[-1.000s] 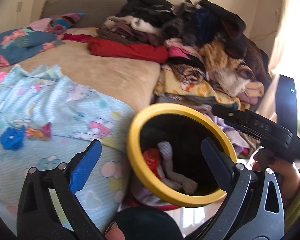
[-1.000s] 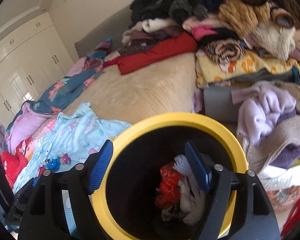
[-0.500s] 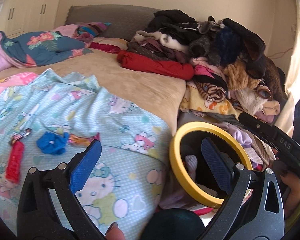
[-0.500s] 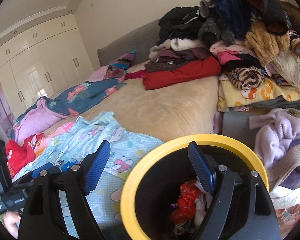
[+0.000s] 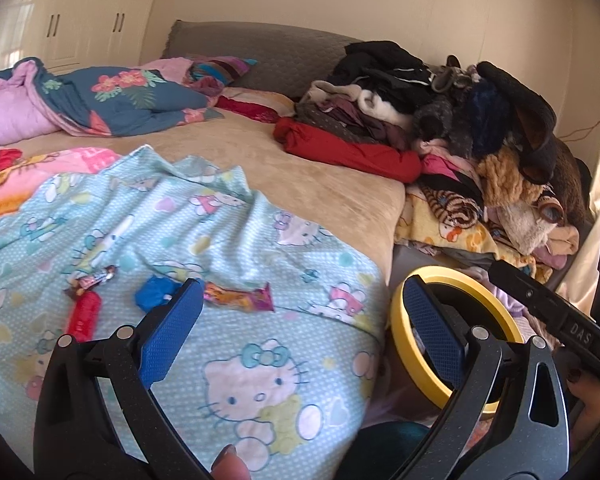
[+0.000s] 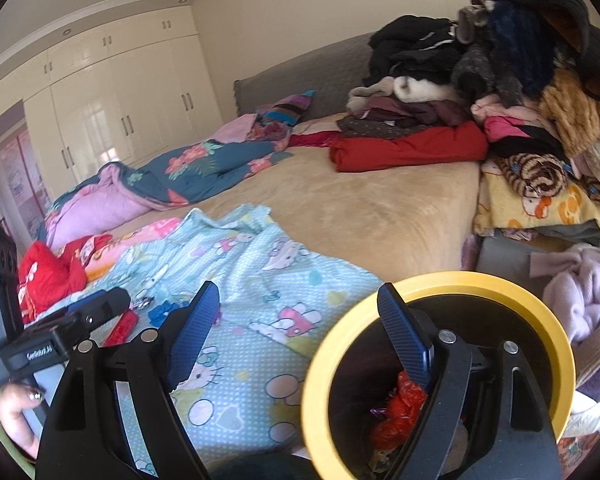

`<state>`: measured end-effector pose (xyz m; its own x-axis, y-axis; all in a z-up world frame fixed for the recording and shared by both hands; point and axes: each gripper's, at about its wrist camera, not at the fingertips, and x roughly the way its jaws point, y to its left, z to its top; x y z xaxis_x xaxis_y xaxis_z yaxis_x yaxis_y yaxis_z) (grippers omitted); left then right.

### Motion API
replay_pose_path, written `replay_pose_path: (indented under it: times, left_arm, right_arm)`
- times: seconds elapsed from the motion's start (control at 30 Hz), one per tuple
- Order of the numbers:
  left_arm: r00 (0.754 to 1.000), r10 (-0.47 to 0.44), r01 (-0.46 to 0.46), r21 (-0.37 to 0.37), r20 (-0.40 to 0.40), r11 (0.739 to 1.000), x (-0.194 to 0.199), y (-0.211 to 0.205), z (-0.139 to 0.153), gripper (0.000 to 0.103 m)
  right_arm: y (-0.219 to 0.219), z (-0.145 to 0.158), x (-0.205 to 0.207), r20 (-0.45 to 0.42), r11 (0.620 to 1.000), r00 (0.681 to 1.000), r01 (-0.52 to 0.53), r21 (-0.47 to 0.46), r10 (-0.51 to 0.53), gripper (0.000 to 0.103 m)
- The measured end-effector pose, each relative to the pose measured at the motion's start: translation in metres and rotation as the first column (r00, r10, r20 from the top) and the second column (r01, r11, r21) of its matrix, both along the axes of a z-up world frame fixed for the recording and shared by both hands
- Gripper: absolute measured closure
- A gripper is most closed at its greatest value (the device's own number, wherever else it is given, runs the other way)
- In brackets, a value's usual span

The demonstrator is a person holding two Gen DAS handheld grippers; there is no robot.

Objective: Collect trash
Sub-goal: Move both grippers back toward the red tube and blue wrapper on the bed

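Note:
Trash lies on the pale blue Hello Kitty blanket (image 5: 260,248): a red wrapper (image 5: 83,316), a crumpled blue piece (image 5: 154,298), an orange-pink candy wrapper (image 5: 238,298) and a small foil wrapper (image 5: 94,279). My left gripper (image 5: 300,286) is open above the blanket, just right of them, with nothing between its fingers. A black bin with a yellow rim (image 5: 456,274) stands beside the bed. In the right wrist view the bin's rim (image 6: 460,280) sits under my right gripper (image 6: 298,288), which is open and empty. A red crumpled wrapper (image 6: 400,408) lies inside the bin.
A tall heap of clothes (image 5: 480,140) fills the bed's right side above the bin. A beige cover (image 5: 308,168) and floral duvet (image 5: 120,100) lie farther back. A lilac sweater (image 6: 580,292) lies right of the bin. White wardrobes (image 6: 100,112) line the far wall.
Both views have swung left, away from the bin and over the blanket. The bin has slid to the lower right, and the trash on the blanket has come into view.

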<state>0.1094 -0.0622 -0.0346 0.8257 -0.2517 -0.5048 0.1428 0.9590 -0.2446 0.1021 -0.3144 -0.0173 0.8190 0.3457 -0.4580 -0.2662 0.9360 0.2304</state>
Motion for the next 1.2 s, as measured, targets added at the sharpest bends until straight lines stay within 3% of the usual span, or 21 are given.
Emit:
replay_pose_path:
  times: [0.43,0.63,1.0,1.2]
  left_arm:
    - [0.994,0.106,-0.106,0.002,-0.008,0.994,0.001,0.048,-0.006,0.011]
    - [0.987,0.161,-0.161,0.000,-0.019,0.987,0.002,0.072,-0.014,0.011]
    - [0.961,0.267,-0.267,0.000,-0.079,0.964,0.008,0.120,-0.043,0.011]
    - [0.940,0.308,-0.311,0.005,-0.144,0.951,0.013,0.143,-0.065,0.014]
  right_arm:
    - [0.047,-0.004,0.012,-0.006,0.991,0.991,-0.135,-0.024,0.134,0.024]
    - [0.072,-0.017,0.025,-0.055,0.978,0.979,-0.200,-0.058,0.197,0.024]
    - [0.107,-0.039,0.059,-0.141,0.961,0.952,-0.277,-0.023,0.271,0.025]
    - [0.125,-0.065,0.086,-0.214,0.957,0.936,-0.288,-0.012,0.279,0.035]
